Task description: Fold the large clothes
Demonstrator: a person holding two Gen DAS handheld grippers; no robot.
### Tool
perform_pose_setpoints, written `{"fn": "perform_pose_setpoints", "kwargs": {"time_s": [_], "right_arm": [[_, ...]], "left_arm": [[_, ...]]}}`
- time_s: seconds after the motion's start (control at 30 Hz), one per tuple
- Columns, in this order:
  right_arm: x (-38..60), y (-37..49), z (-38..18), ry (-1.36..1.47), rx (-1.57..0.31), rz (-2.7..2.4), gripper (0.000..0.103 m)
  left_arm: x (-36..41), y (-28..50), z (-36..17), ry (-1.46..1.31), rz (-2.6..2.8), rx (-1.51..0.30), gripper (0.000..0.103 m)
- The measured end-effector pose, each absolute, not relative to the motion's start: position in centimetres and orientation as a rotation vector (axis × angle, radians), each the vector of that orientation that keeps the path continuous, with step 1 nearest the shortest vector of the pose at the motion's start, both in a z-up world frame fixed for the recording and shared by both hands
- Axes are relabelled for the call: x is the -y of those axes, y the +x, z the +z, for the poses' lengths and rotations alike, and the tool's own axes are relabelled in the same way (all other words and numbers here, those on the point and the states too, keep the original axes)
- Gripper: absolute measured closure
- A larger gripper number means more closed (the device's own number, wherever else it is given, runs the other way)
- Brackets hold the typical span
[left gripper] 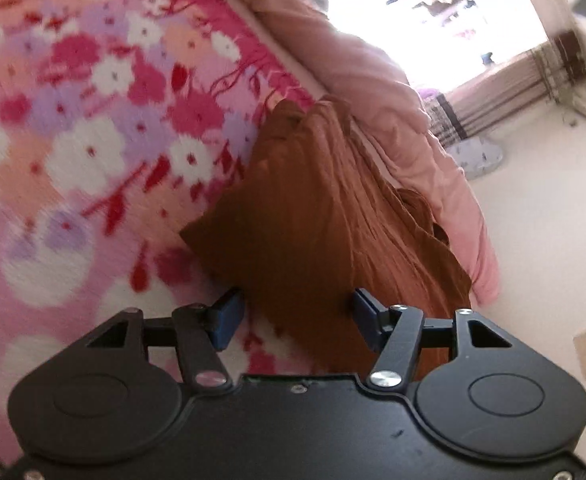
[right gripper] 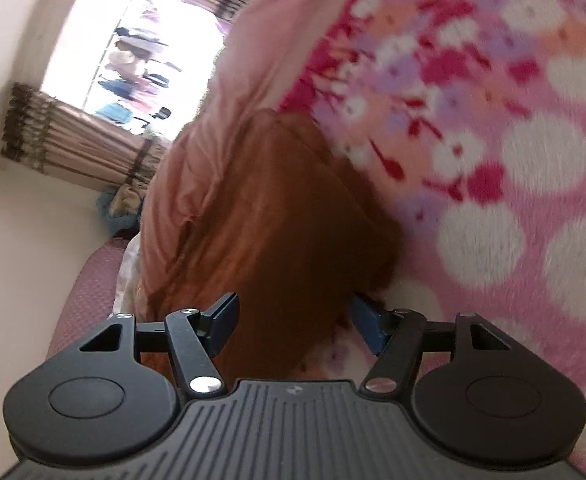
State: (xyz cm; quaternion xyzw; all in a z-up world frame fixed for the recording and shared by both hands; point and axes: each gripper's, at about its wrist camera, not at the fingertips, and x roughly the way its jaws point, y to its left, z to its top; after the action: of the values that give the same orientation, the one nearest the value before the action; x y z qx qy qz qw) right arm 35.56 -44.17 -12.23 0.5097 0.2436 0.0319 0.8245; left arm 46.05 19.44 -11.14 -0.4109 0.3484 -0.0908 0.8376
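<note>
A rust-brown garment [left gripper: 317, 216] lies bunched in a long strip on a pink floral blanket [left gripper: 85, 120], against a pale pink quilt [left gripper: 377, 92]. My left gripper [left gripper: 295, 316] is open, its blue pads on either side of the garment's near end, jaws wide apart. In the right wrist view the same brown garment [right gripper: 269, 224] runs away from me, blurred. My right gripper [right gripper: 293, 320] is open too, with the cloth lying between its blue fingers [right gripper: 367, 326].
The floral blanket [right gripper: 493, 160] covers the bed. The pink quilt [right gripper: 229, 92] lies along the bed's edge. A bright window with striped curtains [right gripper: 73, 144] and cream walls stand beyond. A mauve cushion [right gripper: 89, 288] sits low left in the right wrist view.
</note>
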Motion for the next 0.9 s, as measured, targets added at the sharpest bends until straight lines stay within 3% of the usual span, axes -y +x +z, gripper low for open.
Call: {"fn": "perform_pose_setpoints", "kwargs": {"time_s": [0.23, 0.33, 0.37, 0.4, 0.43, 0.53, 0.7, 0.9], "right_arm": [[44.0, 37.7, -13.2, 1.185, -0.437, 0.030, 0.026], [43.8, 38.7, -13.0, 1.175, -0.435, 0.008, 0.028], [43.8, 38.6, -13.0, 1.165, -0.434, -0.001, 0.034], [43.7, 38.6, -13.0, 1.154, -0.436, -0.015, 0.056], [43.7, 38.5, -12.7, 1.139, -0.429, -0.019, 0.068], [43.8, 37.8, -11.9, 1.135, -0.409, 0.001, 0.079], [43.6, 35.0, -9.4, 1.114, -0.351, 0.064, 0.081], [44.3, 33.0, -11.7, 1.125, -0.425, 0.058, 0.081]], "left_arm": [[-18.9, 49.5, -12.2, -0.975, -0.163, -0.713, 0.036], [-19.0, 50.1, -12.0, -0.996, -0.153, -0.716, 0.043], [-19.1, 50.1, -11.7, -1.000, -0.149, -0.713, 0.057], [-19.1, 50.1, -11.5, -0.994, -0.160, -0.710, 0.074], [-19.2, 49.8, -11.0, -0.991, -0.181, -0.703, 0.076], [-19.5, 48.9, -9.1, -0.974, -0.226, -0.669, 0.082], [-20.0, 45.0, -6.7, -0.913, -0.290, -0.615, 0.083], [-20.0, 42.9, -10.6, -0.887, -0.255, -0.711, 0.080]]}}
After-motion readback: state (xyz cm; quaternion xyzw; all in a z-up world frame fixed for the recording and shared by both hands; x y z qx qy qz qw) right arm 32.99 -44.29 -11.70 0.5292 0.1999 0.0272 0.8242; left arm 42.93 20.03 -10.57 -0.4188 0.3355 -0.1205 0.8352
